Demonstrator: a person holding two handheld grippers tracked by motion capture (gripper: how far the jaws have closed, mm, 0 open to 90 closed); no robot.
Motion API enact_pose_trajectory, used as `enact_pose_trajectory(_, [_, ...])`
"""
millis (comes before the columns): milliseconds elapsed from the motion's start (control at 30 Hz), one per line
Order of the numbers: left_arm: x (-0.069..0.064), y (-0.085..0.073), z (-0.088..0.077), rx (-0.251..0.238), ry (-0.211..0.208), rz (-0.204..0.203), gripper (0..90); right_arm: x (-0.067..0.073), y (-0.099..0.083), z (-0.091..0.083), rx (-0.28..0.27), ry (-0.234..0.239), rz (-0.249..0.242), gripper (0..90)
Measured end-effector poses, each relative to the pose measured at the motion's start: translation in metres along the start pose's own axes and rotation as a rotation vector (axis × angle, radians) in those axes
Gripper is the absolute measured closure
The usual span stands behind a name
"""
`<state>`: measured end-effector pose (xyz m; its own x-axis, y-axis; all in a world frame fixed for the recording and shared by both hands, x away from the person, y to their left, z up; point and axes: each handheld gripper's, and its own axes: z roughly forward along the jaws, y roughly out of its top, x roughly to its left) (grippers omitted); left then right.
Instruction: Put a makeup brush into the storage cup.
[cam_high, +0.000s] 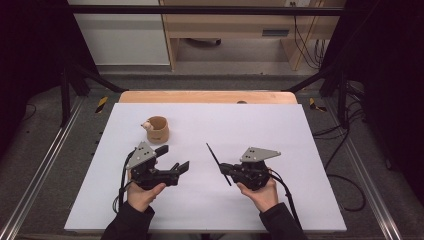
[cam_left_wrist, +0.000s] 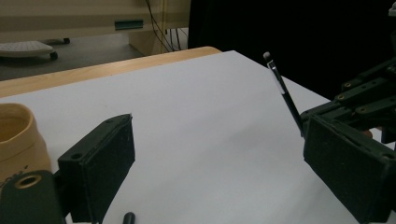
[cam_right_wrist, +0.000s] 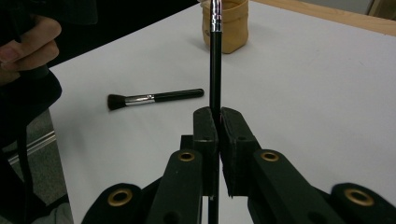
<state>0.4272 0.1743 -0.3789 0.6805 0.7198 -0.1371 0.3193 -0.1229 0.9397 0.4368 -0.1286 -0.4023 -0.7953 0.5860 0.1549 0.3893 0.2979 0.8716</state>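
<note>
Meanwhile, a slim black makeup brush (cam_right_wrist: 215, 70) is being clamped upright-forward in the right gripper (cam_right_wrist: 218, 123), aimed toward the tan cup (cam_right_wrist: 224, 25), while the left gripper (cam_high: 172, 159) is being held agape.

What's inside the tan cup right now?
In the high view, the tan cup shows a small pale item at its left rim; what it is I cannot tell. The cup's wall hides its bottom. The slim brush clamped in the right gripper covers part of the mouth.

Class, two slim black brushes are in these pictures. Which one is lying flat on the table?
The short brush with the broad black bristle head and silver collar lies flat on the white table. The other, a thin long-handled brush, is clamped in the right claw.
</note>
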Motion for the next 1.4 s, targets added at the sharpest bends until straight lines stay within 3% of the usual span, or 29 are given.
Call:
enact_pose_trajectory(533, [-0.018, 0.006, 0.023, -0.031, -0.059, -0.045, 10.9, 0.010, 0.003, 0.004, -0.058, 0.012, 0.005, 85.8])
enact_pose_trajectory(1033, [-0.026, 0.006, 0.038, -0.040, -0.090, -0.112, 17.1, 0.015, 0.005, 0.003, -0.101, 0.023, 0.001, 85.8])
enact_pose_trajectory(1400, [-0.032, 0.004, 0.045, -0.060, -0.147, -0.162, 36.2, 0.018, 0.005, 0.003, -0.117, 0.030, -0.001, 85.8])
